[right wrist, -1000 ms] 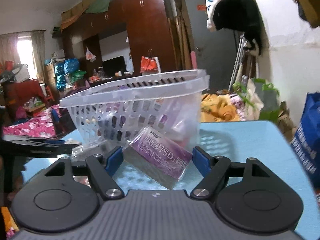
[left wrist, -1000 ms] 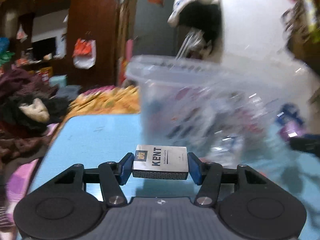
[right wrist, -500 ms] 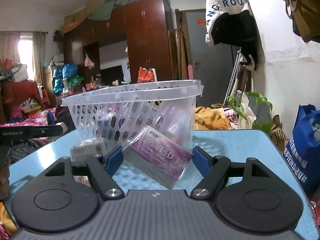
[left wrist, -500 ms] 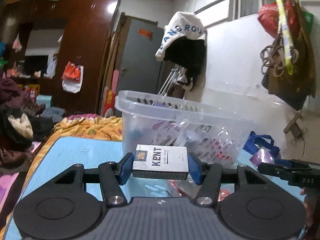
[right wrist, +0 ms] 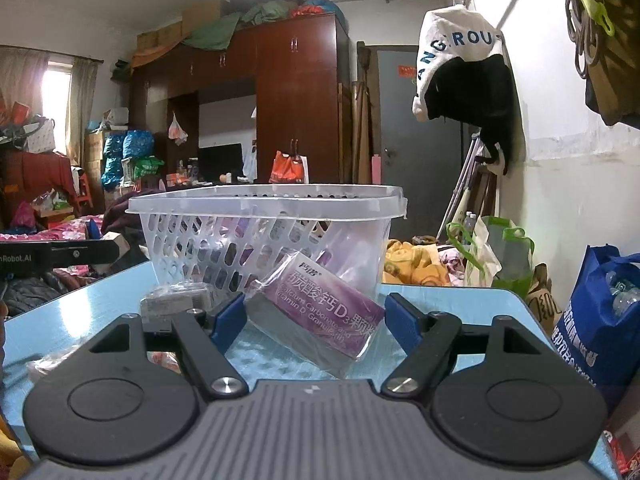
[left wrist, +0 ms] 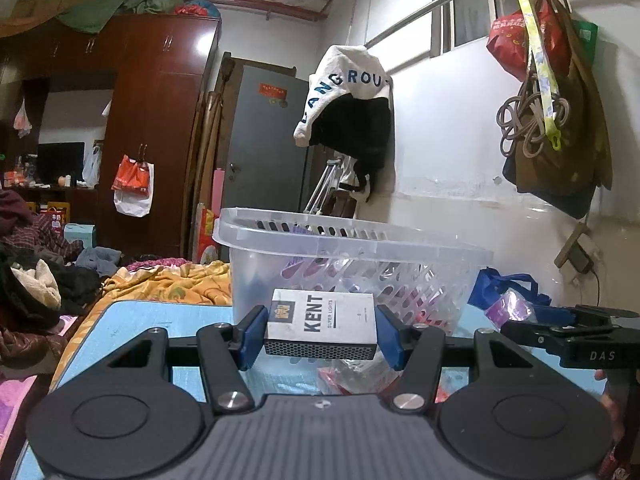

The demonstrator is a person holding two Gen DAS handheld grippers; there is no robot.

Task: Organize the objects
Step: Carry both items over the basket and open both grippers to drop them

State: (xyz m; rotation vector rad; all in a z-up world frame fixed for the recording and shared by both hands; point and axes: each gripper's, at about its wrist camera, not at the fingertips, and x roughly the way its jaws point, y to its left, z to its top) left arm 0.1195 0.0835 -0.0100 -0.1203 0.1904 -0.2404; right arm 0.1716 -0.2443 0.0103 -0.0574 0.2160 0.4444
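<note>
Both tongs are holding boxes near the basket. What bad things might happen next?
The purple box sits tilted in the right tongs, and its right end may not touch the pad, so it might slip out. Both boxes sit below the clear basket rim, so the KENT box in the left tongs might bump the wall unless lifted.

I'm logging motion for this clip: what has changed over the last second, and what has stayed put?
The left gripper swung and tilted up: its view went from a blurred, close basket to a steady one with the basket lower and more wall above. The right gripper barely shifted. Nothing was released: the left stays clamped on the Kent pack, the right on the purple box.
</note>
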